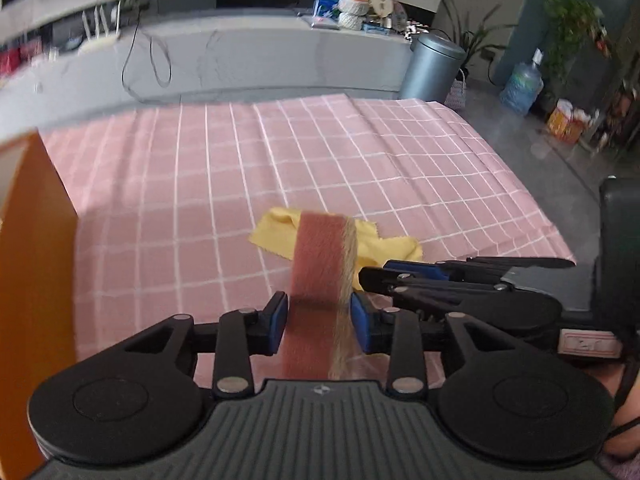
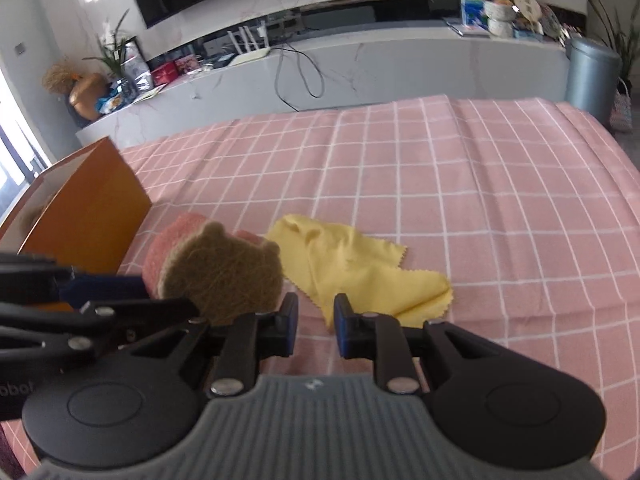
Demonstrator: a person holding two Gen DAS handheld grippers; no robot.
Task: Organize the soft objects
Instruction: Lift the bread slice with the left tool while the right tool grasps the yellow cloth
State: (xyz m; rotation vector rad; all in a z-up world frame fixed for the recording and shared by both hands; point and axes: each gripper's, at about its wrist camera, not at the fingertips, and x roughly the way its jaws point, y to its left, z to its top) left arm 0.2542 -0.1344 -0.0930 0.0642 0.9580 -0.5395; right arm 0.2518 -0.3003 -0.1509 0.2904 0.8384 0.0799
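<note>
A fuzzy bear-shaped pad (image 1: 320,260), pink on one face and tan on the other, stands on edge between the blue pads of my left gripper (image 1: 320,320), which is shut on it. From the right wrist view the pad (image 2: 224,272) shows its tan face, with the left gripper (image 2: 170,296) reaching in from the left. A crumpled yellow cloth (image 2: 352,264) lies on the pink checked bedspread (image 2: 480,184). My right gripper (image 2: 316,320) hovers over the cloth's near edge, jaws a little apart with nothing pinched. Beside the pad, the right gripper (image 1: 374,274) enters the left wrist view.
An open orange box (image 2: 92,208) stands at the left, close to the pad; it also fills the left edge (image 1: 36,260) of the left wrist view. A grey bin (image 1: 432,68) and a long white counter (image 2: 360,60) lie beyond the far edge. A dark object (image 1: 620,240) stands at the right.
</note>
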